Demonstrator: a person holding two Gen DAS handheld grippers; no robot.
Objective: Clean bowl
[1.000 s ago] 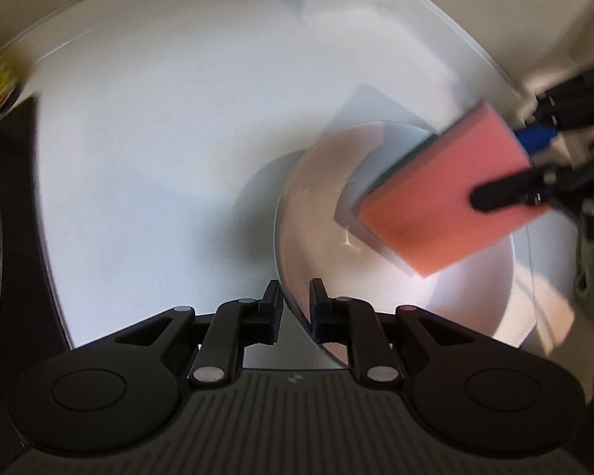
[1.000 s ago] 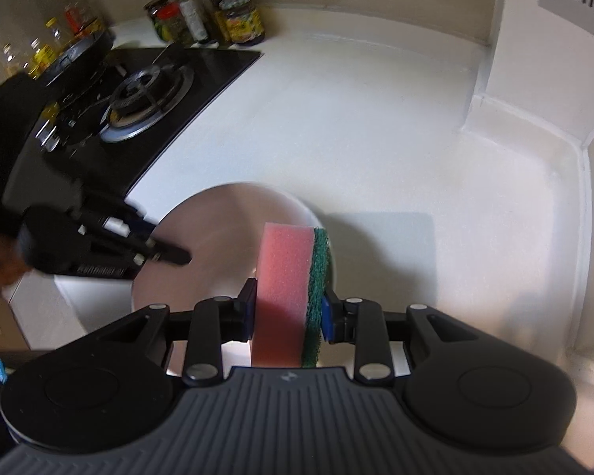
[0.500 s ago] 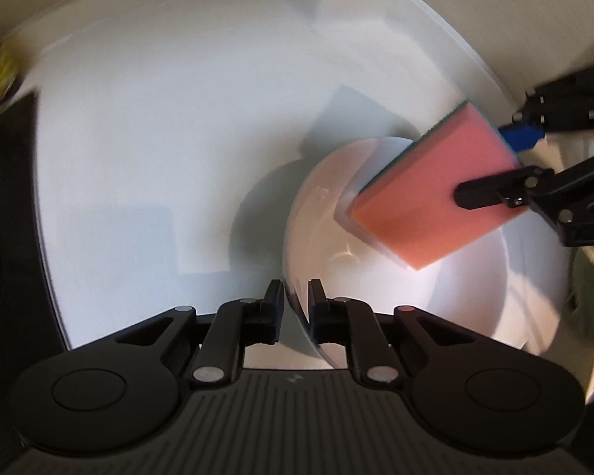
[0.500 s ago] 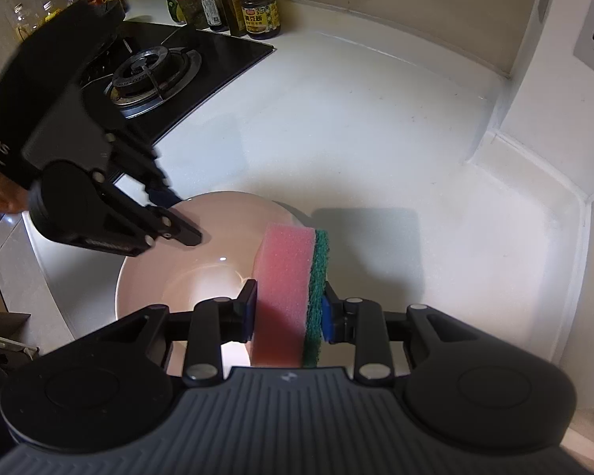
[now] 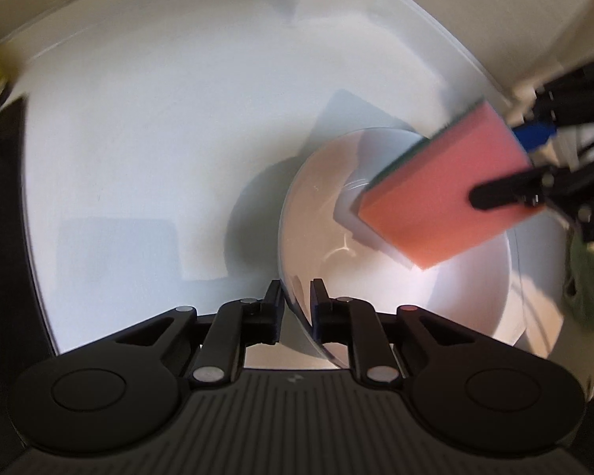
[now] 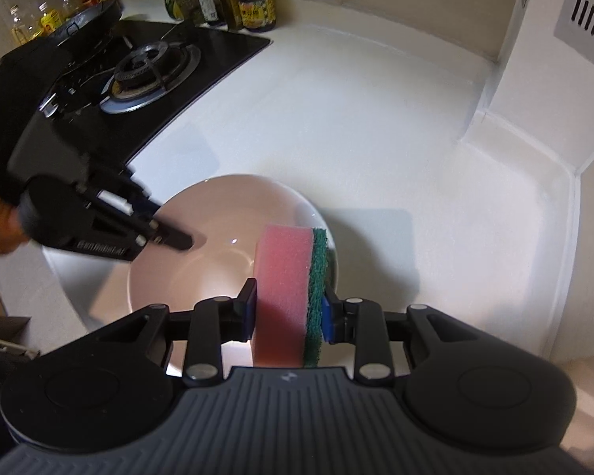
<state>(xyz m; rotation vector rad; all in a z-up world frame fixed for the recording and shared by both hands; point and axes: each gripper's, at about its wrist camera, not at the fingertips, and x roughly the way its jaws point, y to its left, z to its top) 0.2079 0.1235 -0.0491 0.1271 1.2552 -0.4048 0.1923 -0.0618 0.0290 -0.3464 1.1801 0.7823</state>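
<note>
**Wiping inside the bowl, rim pinched, sponge in hand**

Right gripper (image 6: 287, 310): clamped on a sponge (image 6: 283, 289), pink foam to the left, green scouring layer to the right, held on edge with its far end poking out over the bowl (image 6: 217, 233). Left gripper (image 5: 297, 308): closed on the bowl's near-left rim, one finger outside the wall, one inside, bowl tipped up a little toward the sponge. Bowl over the near part of a white counter (image 6: 376, 118); resting on it or held just clear, impossible to tell.

Judged from this: a scrubbing pass in hand. Worth doing well by:
- keeping the rim pinch firm, since a glazed wall is slick and thin and may slide out under sideways push;
- pressing with the sponge's far edge or broad face rather than a corner, sweeping round the curve from the bottom up to the rim;
- turning the green face to the wall only where something sticks; no dirt visible from here.

Bowl: white, glossy, round, shallow curve, bright glint at the bottom. Sponge: soft, porous block, rough fibrous backing. Counter: smooth, matte white, raised lip at the far and right edges. Farther left: black glass hob with a metal burner (image 6: 150, 67), then jars (image 6: 255, 6) and bottles along the far wall.
</note>
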